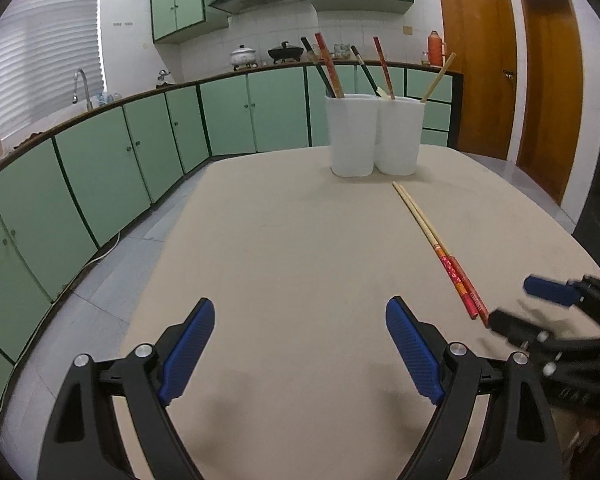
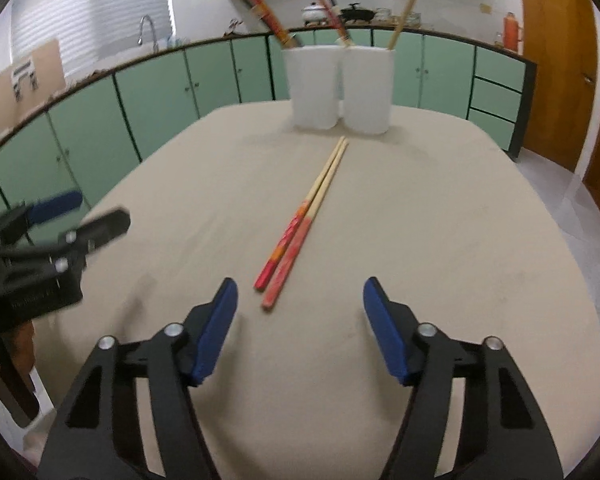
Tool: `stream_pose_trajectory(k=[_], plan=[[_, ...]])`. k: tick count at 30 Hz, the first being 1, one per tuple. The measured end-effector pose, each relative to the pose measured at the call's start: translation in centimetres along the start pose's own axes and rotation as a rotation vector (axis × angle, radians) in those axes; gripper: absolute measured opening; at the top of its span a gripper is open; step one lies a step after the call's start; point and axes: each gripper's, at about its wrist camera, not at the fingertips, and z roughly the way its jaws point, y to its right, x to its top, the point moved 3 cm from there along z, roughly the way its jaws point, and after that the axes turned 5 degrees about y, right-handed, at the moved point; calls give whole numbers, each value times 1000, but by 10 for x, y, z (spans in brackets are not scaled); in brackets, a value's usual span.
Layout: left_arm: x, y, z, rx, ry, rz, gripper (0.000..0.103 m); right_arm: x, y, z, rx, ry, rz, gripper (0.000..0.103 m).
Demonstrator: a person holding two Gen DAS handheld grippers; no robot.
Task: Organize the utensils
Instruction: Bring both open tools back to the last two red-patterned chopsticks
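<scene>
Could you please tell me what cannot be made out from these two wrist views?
- Inside the white holders: opaque walls hide the lower ends of the standing chopsticks, both views.
- Right gripper: motion-blurred and cut by the left view's edge.
- Left gripper: blurred in the right view.
- Countertop items: too small.

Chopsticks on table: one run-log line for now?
chopsticks: paired, flat on table | left gripper: open, empty | right gripper: open, near red ends

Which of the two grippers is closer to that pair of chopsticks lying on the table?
Right. The right gripper, open, sits just behind the chopsticks' red ends. The left gripper, also open, is off to their left.
</scene>
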Motion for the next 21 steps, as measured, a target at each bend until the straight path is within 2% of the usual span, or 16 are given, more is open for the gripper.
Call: stream_pose_trajectory(k=[3, 5, 9, 13, 15, 19, 21], plan=[[2, -1, -2, -4, 10, -9, 86, -1, -3, 2, -5, -9, -12, 55], [1, -1, -2, -8, 13, -12, 86, -2, -3, 6, -12, -24, -15, 45], [-1, -1, -3, -13, 16, -20, 86, -3, 1, 11, -26, -41, -19, 36], [-2, -1, -3, -14, 15, -26, 86, -1, 11, 11, -40, -43, -11, 17], [-2, -1, -4, -14, 15, -26, 86, 0, 20, 9, -62, -43, 5, 18], [-2, 1, -2, -20, 12, -26, 86, -1, 33, 2, -17, -29, 66, 36], [-2, 3, -2, -24, 12, -24, 86, -3, 33, 0, -12, -23, 68, 37]])
